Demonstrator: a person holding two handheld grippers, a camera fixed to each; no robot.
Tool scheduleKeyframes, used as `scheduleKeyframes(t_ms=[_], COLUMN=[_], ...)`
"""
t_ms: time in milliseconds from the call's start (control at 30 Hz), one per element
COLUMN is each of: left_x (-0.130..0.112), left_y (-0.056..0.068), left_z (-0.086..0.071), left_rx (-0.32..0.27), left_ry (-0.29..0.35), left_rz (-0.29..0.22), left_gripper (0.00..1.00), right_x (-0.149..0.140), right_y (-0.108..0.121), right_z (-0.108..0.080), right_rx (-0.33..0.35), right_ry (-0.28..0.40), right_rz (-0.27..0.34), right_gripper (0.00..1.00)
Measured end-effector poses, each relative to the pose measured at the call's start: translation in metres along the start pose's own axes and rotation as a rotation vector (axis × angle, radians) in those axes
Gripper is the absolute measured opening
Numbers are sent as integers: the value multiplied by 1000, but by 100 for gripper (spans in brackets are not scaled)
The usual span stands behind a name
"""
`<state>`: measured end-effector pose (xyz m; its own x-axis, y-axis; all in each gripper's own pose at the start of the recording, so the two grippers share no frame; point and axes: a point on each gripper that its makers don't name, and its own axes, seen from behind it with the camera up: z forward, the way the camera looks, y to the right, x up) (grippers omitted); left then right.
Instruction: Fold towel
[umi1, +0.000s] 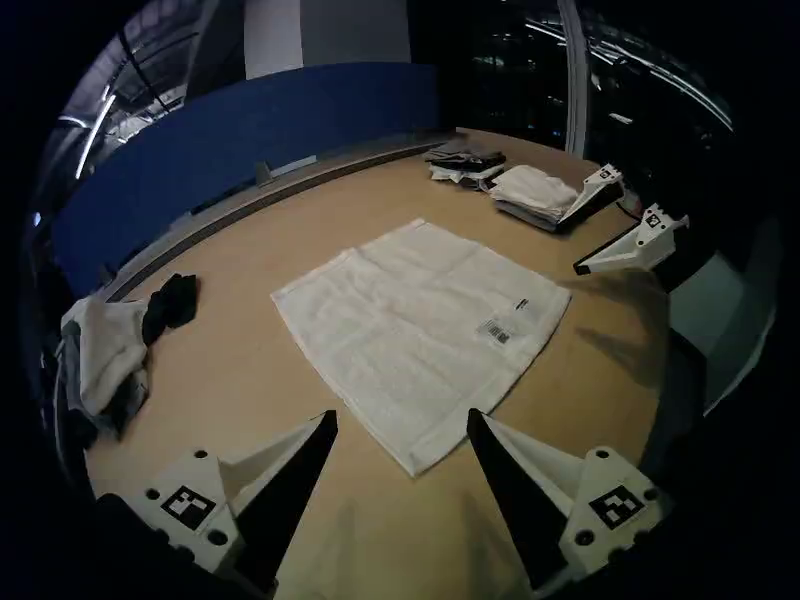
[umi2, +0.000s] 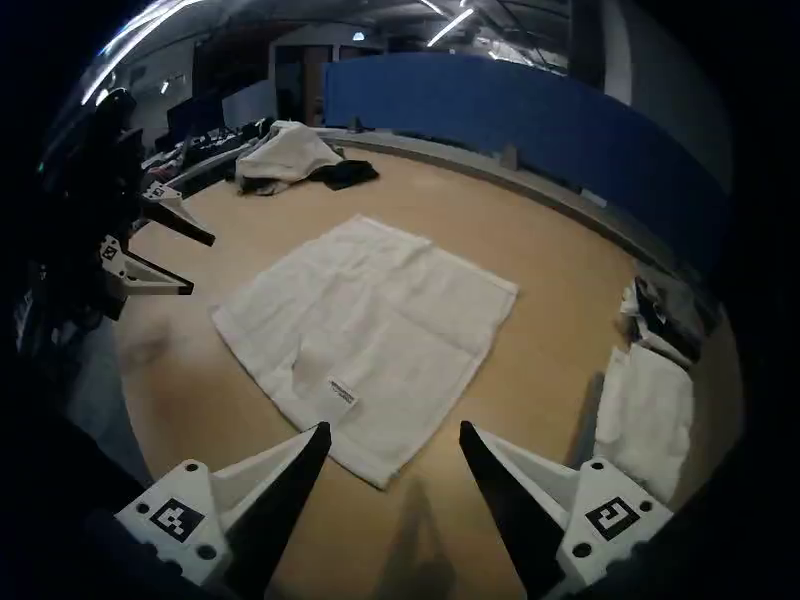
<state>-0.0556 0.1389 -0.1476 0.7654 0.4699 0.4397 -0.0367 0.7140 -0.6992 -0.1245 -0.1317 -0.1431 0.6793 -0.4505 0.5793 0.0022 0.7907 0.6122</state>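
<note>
On the table (umi1: 250, 360) a white towel (umi1: 420, 320) lies flat; left gripper (umi1: 400, 414) and right gripper (umi2: 392, 425) hover, jaws spread.

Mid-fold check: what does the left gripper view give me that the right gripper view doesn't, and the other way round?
Left gripper view: the right gripper far off past the towel's right corner, tongs open. Right gripper view: the left gripper at the far left, tongs open, with office desks behind it. Shared: the white towel spread flat on the wooden table, a folded white stack, a clothes heap and the blue partition.
</note>
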Motion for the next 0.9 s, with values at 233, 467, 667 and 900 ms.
scheduleKeyframes(t_ms=[233, 467, 667, 900], left_x=[-10, -17, -21, -24], left_y=[2, 1, 2, 4], left_z=[7, 9, 8, 7], left_rx=[-4, 4, 4, 2], left_ry=[-15, -21, -27, -31], left_rz=[-10, -15, -20, -22], left_gripper=[96, 97, 97, 97], right_x=[-20, -39, -51, -56], right_y=[-4, -9, -13, -15], right_z=[10, 16, 18, 19], right_rx=[1, 10, 18, 28], right_ry=[-38, -76, -118, -138], right_rz=[-1, 9, 14, 38], right_gripper=[100, 93, 79, 52])
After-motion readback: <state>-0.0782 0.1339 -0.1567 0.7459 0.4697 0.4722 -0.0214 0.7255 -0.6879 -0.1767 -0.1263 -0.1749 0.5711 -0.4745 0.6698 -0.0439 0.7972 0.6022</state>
